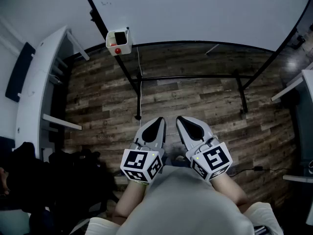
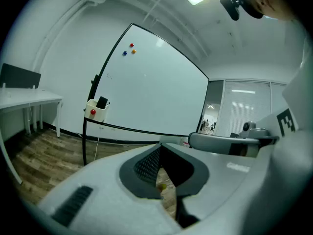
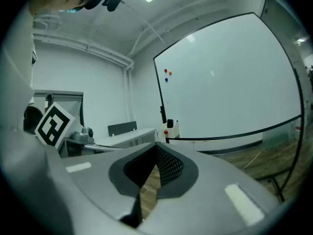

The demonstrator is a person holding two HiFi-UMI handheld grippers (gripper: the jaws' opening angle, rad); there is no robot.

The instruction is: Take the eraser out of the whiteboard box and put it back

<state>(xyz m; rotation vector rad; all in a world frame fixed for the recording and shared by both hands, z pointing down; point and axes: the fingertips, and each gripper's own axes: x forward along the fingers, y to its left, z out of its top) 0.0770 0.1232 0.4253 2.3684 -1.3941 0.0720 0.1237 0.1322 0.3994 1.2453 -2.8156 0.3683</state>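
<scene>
Head view puts my two claws nearest, side by side close in front of me: the left white-and-black gripper (image 1: 156,126) and the right white-and-black gripper (image 1: 188,127) both have their jaws closed together on nothing, and each gripper view bears that out. Beyond them lies the brown wood-plank floor (image 1: 205,97), then the black metal stand (image 1: 190,77) of the big whiteboard (image 1: 195,9). Farthest off, by the board's lower left corner, hangs the small white whiteboard box (image 1: 119,46) with the dark eraser (image 1: 119,36) standing inside it, well apart from both claws. Nothing is done yet, I judge: the reach, the taking out and the putting back are all left. Only the eraser's top shows. How deep it sits, and what the red round thing (image 1: 117,50) on the box front is, I cannot tell.
</scene>
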